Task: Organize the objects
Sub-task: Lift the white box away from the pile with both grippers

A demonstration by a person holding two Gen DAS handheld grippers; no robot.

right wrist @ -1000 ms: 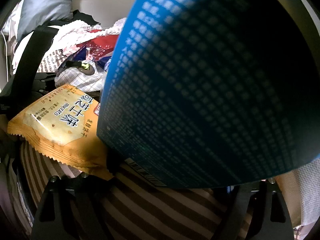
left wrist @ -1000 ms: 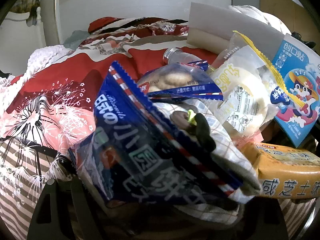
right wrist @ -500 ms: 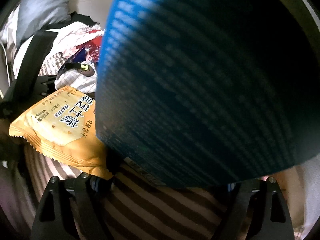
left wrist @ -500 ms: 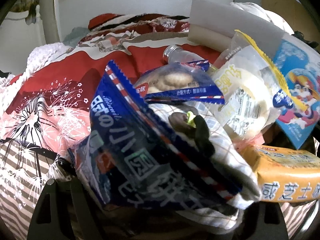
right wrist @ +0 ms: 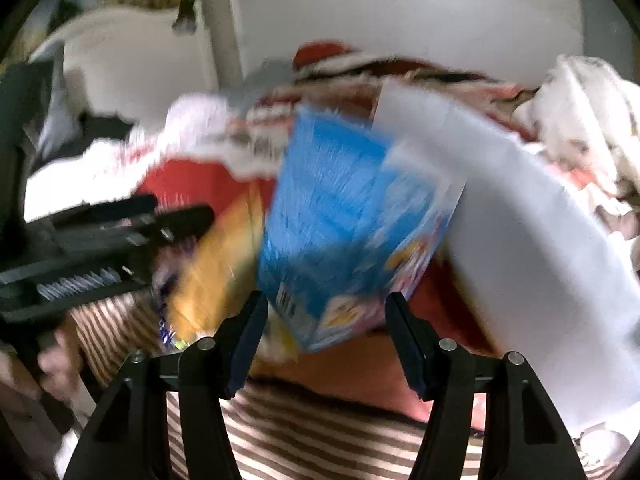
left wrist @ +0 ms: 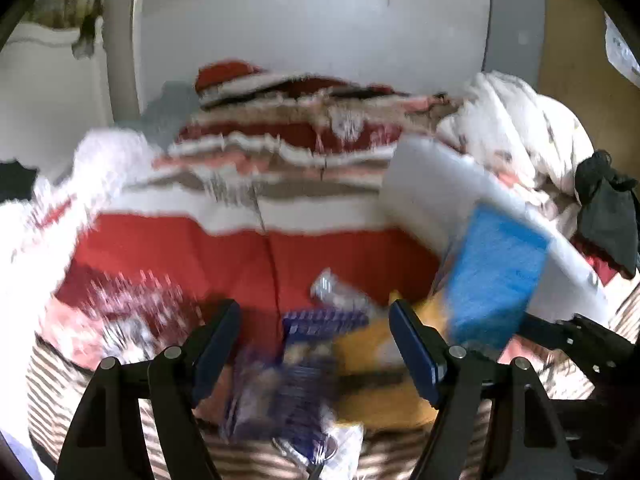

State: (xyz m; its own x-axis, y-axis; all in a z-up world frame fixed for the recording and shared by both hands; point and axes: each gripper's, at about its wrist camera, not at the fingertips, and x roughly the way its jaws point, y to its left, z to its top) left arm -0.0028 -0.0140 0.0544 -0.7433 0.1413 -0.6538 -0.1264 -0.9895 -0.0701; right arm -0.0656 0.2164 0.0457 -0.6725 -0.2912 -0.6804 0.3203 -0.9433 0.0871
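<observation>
Everything is motion-blurred. My left gripper [left wrist: 314, 308] hangs above a heap of snacks, its jaws closing with nothing pressed between the pads. Below it lie a dark blue biscuit bag [left wrist: 288, 392], an orange cracker packet [left wrist: 368, 344] and a clear bottle [left wrist: 336, 292]. A blue box [left wrist: 496, 276] leans against a white board [left wrist: 440, 184]. My right gripper [right wrist: 326, 300] is also closing; the blue box [right wrist: 344, 232] stands beyond its fingers, its lower corner showing in the gap, untouched. The orange packet [right wrist: 212, 268] lies to the left, by my left gripper [right wrist: 180, 208].
A red, white and pink patterned bedspread [left wrist: 200, 248] covers the bed, with brown-striped fabric [right wrist: 320, 440] nearest me. A crumpled white quilt [left wrist: 520, 120] and a black cloth [left wrist: 604, 208] lie at the right. White cupboard doors [left wrist: 312, 32] stand behind. A hand [right wrist: 56, 364] shows at lower left.
Both grippers have lifted away from the heap, so the snacks and the blue box look smaller and farther off. The fingers of both now stand closer together. The box no longer fills the right view.
</observation>
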